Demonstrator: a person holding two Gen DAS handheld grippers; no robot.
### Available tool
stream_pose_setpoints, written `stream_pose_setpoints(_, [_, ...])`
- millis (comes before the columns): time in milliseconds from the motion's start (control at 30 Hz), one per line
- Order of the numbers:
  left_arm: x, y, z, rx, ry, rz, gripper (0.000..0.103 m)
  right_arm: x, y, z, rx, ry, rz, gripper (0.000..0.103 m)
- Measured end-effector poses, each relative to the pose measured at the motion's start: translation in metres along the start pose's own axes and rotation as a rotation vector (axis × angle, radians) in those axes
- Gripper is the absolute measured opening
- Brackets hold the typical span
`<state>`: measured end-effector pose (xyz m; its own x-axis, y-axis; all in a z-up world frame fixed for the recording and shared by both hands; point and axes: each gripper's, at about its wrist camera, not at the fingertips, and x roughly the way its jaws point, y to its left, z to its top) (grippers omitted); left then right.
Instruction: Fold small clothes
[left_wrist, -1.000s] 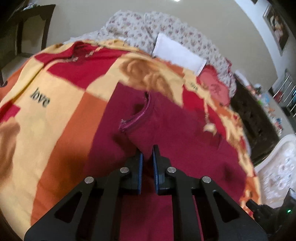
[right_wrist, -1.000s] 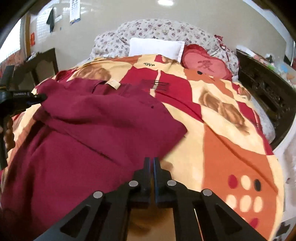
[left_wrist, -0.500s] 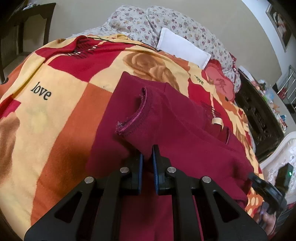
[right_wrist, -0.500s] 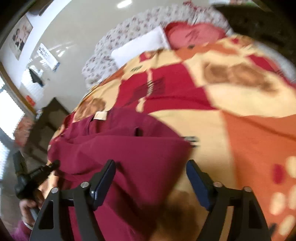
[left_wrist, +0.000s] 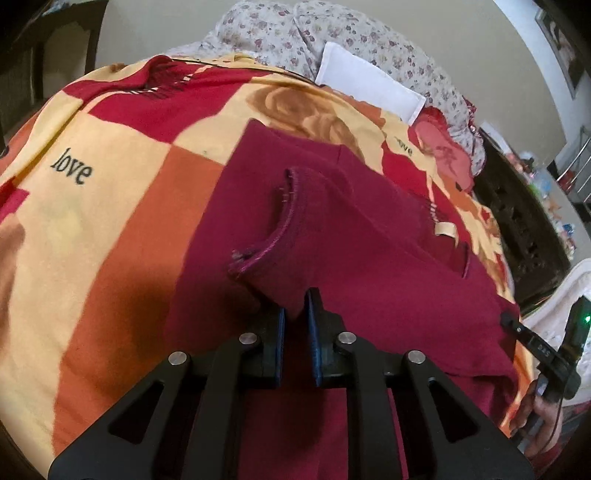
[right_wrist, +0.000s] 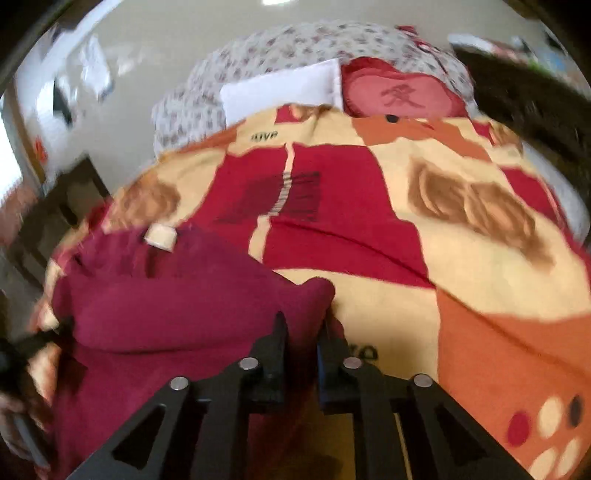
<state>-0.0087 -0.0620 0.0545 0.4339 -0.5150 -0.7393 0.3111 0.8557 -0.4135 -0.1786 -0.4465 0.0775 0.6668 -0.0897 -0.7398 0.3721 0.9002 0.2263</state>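
Note:
A dark red shirt (left_wrist: 369, 258) lies partly folded on a bed with a red, orange and yellow blanket (left_wrist: 110, 206). My left gripper (left_wrist: 295, 306) is shut on a fold of the shirt near a sleeve cuff (left_wrist: 280, 221), holding it slightly raised. In the right wrist view the shirt (right_wrist: 177, 302) lies at the lower left with a cream label (right_wrist: 160, 236) showing. My right gripper (right_wrist: 301, 325) is shut on the shirt's right edge. The right view is blurred.
White (left_wrist: 365, 81) and floral pillows and a red heart cushion (right_wrist: 402, 96) lie at the bed's head. A dark wooden cabinet (left_wrist: 524, 229) stands right of the bed. A dark chair (right_wrist: 55, 221) stands left. The blanket (right_wrist: 406, 221) stretches ahead.
My right gripper opened wide half a second ago and has now shut on the shirt's right edge. My left gripper has stayed shut on the fabric, with the shirt shifting slightly.

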Motion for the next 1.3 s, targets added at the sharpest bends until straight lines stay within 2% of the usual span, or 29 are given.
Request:
stream_pose_setpoints(33, [-0.005,0.002,0.002,0.001,-0.003,-0.001,0.014,-0.008,0.0,-0.001,0.007,-0.008,-0.01,0.047])
stream_pose_setpoints(100, [-0.018,0.003,0.006,0.01,-0.035,0.026,0.016,-0.033,0.004,-0.006,0.021,-0.034,0.022,0.047])
stream_pose_setpoints(133, [-0.023,0.003,0.009,0.018,-0.058,0.045,0.017,-0.043,0.011,-0.009,0.014,-0.039,0.07,0.047])
stream_pose_setpoints(167, [-0.027,0.004,0.012,0.023,-0.079,0.063,0.022,-0.052,0.021,-0.015,-0.013,-0.035,0.121,0.047])
stream_pose_setpoints(200, [-0.029,0.006,0.015,0.017,-0.085,0.071,0.03,-0.056,0.03,-0.021,-0.042,-0.029,0.134,0.047])
stream_pose_setpoints(233, [-0.028,0.008,0.017,0.006,-0.079,0.07,0.032,-0.057,0.042,-0.029,-0.085,-0.016,0.137,0.047])
stream_pose_setpoints(267, [-0.026,0.01,0.018,-0.004,-0.07,0.066,0.033,-0.055,0.051,-0.036,-0.12,0.002,0.132,0.047])
stream_pose_setpoints(367, [-0.03,0.018,0.013,-0.037,-0.024,0.071,0.033,-0.024,0.063,-0.066,-0.22,0.119,-0.019,0.046])
stream_pose_setpoints(400, [-0.035,0.019,0.01,-0.038,-0.024,0.06,0.033,-0.014,0.056,-0.075,-0.217,0.169,-0.049,0.042])
stream_pose_setpoints(433, [-0.043,0.019,0.007,-0.027,-0.028,0.056,0.033,-0.012,0.05,-0.08,-0.201,0.186,-0.053,0.042])
stream_pose_setpoints(533, [-0.068,0.024,-0.003,0.016,-0.045,0.075,0.034,-0.032,0.036,-0.084,-0.097,0.148,0.0,0.042])
stream_pose_setpoints(600, [-0.083,0.032,-0.013,0.019,-0.042,0.074,0.034,-0.054,0.038,-0.082,-0.088,0.1,-0.013,0.042])
stream_pose_setpoints(667, [-0.097,0.041,-0.025,0.009,-0.045,0.08,0.035,-0.072,0.044,-0.081,-0.084,0.074,0.019,0.042])
stream_pose_setpoints(700, [-0.103,0.046,-0.033,0.004,-0.043,0.086,0.038,-0.084,0.049,-0.084,-0.082,0.062,0.07,0.043])
stream_pose_setpoints(733, [-0.108,0.05,-0.04,0.001,-0.036,0.088,0.041,-0.091,0.055,-0.087,-0.081,0.059,0.097,0.048])
stream_pose_setpoints(767, [-0.114,0.054,-0.05,0.002,-0.023,0.082,0.047,-0.096,0.06,-0.091,-0.081,0.058,0.111,0.051])
stream_pose_setpoints(800, [-0.119,0.056,-0.06,0.008,-0.008,0.077,0.049,-0.104,0.065,-0.099,-0.079,0.057,0.132,0.052])
stream_pose_setpoints(933, [-0.138,0.063,-0.091,0.044,0.046,0.095,0.049,-0.122,0.076,-0.133,-0.061,0.129,0.206,0.052])
stream_pose_setpoints(1033, [-0.155,0.066,-0.117,0.077,0.088,0.071,0.05,-0.138,0.079,-0.162,-0.052,0.177,0.253,0.052])
stream_pose_setpoints(1133, [-0.169,0.068,-0.138,0.101,0.115,0.054,0.059,-0.153,0.083,-0.19,-0.053,0.214,0.272,0.052])
stream_pose_setpoints(1300, [-0.179,0.076,-0.169,0.097,0.165,0.018,0.06,-0.173,0.08,-0.237,-0.008,0.255,0.318,0.052])
